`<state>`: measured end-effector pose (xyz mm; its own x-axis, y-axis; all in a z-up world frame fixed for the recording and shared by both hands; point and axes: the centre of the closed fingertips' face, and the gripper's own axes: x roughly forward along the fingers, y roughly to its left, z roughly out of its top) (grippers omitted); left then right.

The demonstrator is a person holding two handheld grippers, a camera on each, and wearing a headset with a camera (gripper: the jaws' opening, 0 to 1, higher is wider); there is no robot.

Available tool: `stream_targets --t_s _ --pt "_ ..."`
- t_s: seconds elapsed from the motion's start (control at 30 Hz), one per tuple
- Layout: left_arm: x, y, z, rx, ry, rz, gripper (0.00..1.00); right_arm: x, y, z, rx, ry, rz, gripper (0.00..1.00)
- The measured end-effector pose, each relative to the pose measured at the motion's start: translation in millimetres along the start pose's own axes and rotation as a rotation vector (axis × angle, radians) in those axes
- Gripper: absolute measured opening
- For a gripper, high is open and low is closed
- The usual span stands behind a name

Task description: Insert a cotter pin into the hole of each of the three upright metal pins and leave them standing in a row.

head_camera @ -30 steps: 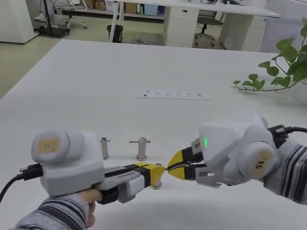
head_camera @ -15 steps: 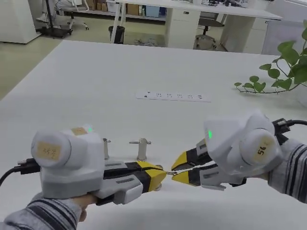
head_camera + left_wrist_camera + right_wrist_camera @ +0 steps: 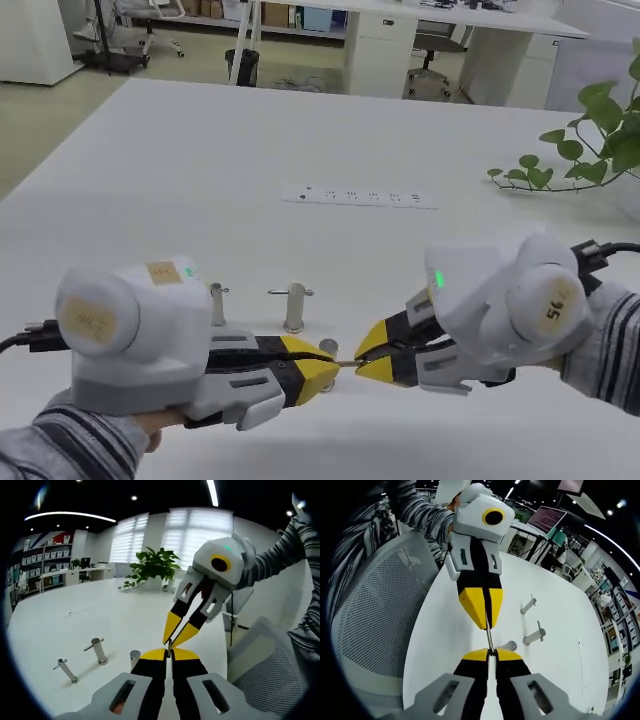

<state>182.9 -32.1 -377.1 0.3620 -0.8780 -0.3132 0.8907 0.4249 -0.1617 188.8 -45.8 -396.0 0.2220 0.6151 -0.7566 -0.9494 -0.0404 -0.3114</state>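
A thin cotter pin [image 3: 489, 636] spans the small gap between the two grippers' yellow tips. My left gripper [image 3: 328, 371] [image 3: 170, 653] is shut on one end. My right gripper [image 3: 362, 363] [image 3: 490, 653] is shut on the other end and meets the left tip to tip. A bare upright metal pin [image 3: 328, 349] [image 3: 135, 658] [image 3: 508, 645] stands just behind the left tips, partly hidden. Two more upright metal pins [image 3: 293, 307] [image 3: 216, 303] stand in a row to its left, each with a cotter pin through its top.
A white power strip [image 3: 358, 198] lies mid-table beyond the pins. A leafy green plant [image 3: 590, 140] trails in at the far right edge. A mesh office chair [image 3: 375, 620] sits beside the table's near edge.
The right gripper's jaws stood apart around the cotter pin half a second ago and have now closed on it. The left gripper has shifted a little lower in the head view.
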Motion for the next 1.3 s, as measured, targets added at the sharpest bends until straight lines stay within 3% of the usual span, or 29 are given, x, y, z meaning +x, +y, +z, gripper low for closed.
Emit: stream_targets --t_s 0.23,0.4,0.53,0.63,0.7,0.87,1.07,1.3 --pt "1.3 7.1 -1.9 -0.011 -0.001 0.033 0.02 1.1 0.5 -2.6 0.001 0.009 -0.006 0.00" --pt "3.7 10.0 -7.1 0.006 0.014 0.054 0.10 2.0 -3.1 -7.3 0.026 0.012 -0.022 0.00" --pt "4.5 17.5 -10.5 0.019 0.012 0.105 0.16 3.0 -7.2 -16.6 0.049 0.033 -0.042 0.00" --pt "4.1 24.2 -10.0 0.013 -0.008 0.153 0.15 4.0 -9.9 -24.9 0.076 0.057 -0.054 0.00" --pt "4.4 27.4 -12.0 0.006 -0.016 0.179 0.16 4.6 -13.0 -34.8 0.106 0.093 -0.071 0.00" --pt "6.1 39.8 -21.3 0.036 0.018 0.274 0.19 8.3 -16.3 -50.4 0.130 0.143 -0.082 0.00" --pt "12.5 48.5 -27.0 0.029 0.015 0.349 0.25 14.5 -18.7 -63.5 0.145 0.173 -0.082 0.00" --pt "23.7 52.8 -46.0 0.018 0.070 0.370 0.26 22.0 -22.2 -74.9 0.156 0.206 -0.084 0.00"
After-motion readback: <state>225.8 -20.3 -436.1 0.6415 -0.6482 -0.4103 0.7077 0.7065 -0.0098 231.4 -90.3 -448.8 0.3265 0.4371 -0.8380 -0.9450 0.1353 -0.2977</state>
